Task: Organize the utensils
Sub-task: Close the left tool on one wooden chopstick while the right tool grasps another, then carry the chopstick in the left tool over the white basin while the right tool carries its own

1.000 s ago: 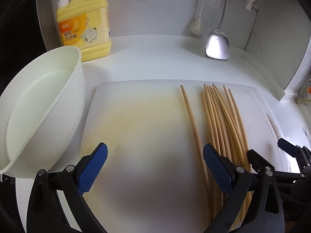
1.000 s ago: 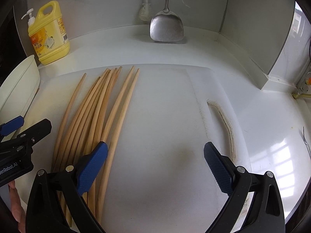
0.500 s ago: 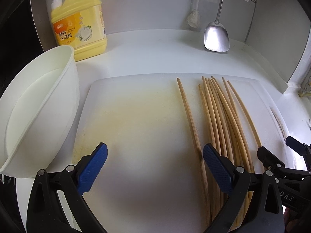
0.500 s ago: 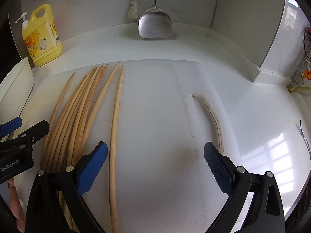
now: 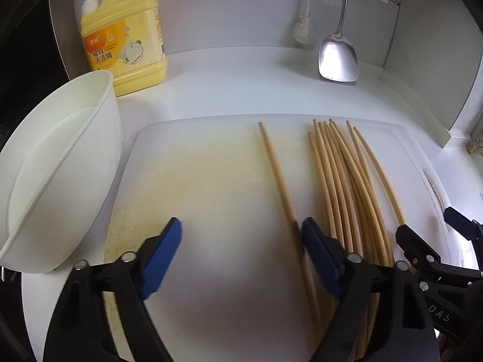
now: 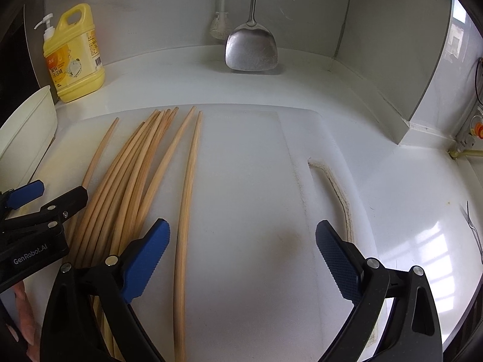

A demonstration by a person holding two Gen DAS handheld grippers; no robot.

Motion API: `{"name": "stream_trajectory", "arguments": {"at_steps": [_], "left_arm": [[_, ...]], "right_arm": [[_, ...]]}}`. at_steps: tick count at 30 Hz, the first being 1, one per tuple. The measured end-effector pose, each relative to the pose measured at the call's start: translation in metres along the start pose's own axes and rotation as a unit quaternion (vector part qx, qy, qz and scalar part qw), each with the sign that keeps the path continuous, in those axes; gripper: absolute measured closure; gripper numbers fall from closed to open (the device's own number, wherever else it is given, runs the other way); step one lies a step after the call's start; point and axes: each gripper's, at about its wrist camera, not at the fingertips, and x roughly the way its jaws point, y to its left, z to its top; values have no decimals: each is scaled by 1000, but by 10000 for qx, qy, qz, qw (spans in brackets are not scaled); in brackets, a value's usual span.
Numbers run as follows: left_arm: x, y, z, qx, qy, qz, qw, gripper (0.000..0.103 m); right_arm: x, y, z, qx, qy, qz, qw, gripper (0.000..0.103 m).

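Note:
Several long wooden chopsticks (image 5: 341, 181) lie lengthwise on a white cutting board (image 5: 211, 187). One chopstick (image 5: 277, 175) lies apart to the left of the bunch, next to my left gripper's right finger. In the right wrist view the bunch (image 6: 132, 175) is on the board's left, and one chopstick (image 6: 188, 196) lies just right of my right gripper's left finger. My left gripper (image 5: 241, 256) is open and empty over the board. My right gripper (image 6: 241, 256) is open and empty; it also shows in the left wrist view (image 5: 428, 235).
A white bowl (image 5: 60, 166) stands left of the board. A yellow dish-soap bottle (image 5: 126, 30) stands at the back left. A metal spatula (image 5: 338, 57) and a brush (image 5: 302, 30) hang at the back wall. The board has a handle slot (image 6: 335, 187) on its right.
The rightmost chopstick has been pushed away from the bunch and now lies between the right gripper's fingers. The left gripper's fingers have closed in somewhat. Both cameras shifted a little.

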Motion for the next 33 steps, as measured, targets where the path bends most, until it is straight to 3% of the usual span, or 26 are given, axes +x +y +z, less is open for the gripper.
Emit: {"name": "stream_trajectory", "arguments": {"at_steps": [1, 2, 8, 11, 12, 25, 33], "left_arm": [[-2, -1, -1, 1, -23, -20, 10000, 51], [-3, -3, -1, 19, -43, -10, 10000, 58], [-7, -13, -4, 178, -69, -103, 9998, 86], [-8, -14, -4, 200, -52, -187, 9996, 92], [-8, -14, -4, 225, -42, -213, 9995, 93], [-25, 2, -1, 16, 41, -434, 9990, 96], [-60, 29, 7, -326, 99, -271, 9991, 96]], "right_arm": [[-1, 1, 0, 4, -15, 55, 10000, 23], [-2, 5, 1, -47, -43, 55, 10000, 26], [-6, 24, 1, -448, -155, 215, 9986, 63], [-6, 27, 1, -520, -168, 344, 9979, 85], [-7, 27, 2, -551, -175, 360, 9977, 96], [-16, 10, 0, -49, -90, 803, 9967, 97], [-40, 13, 15, -111, -193, 878, 9959, 97]]}}
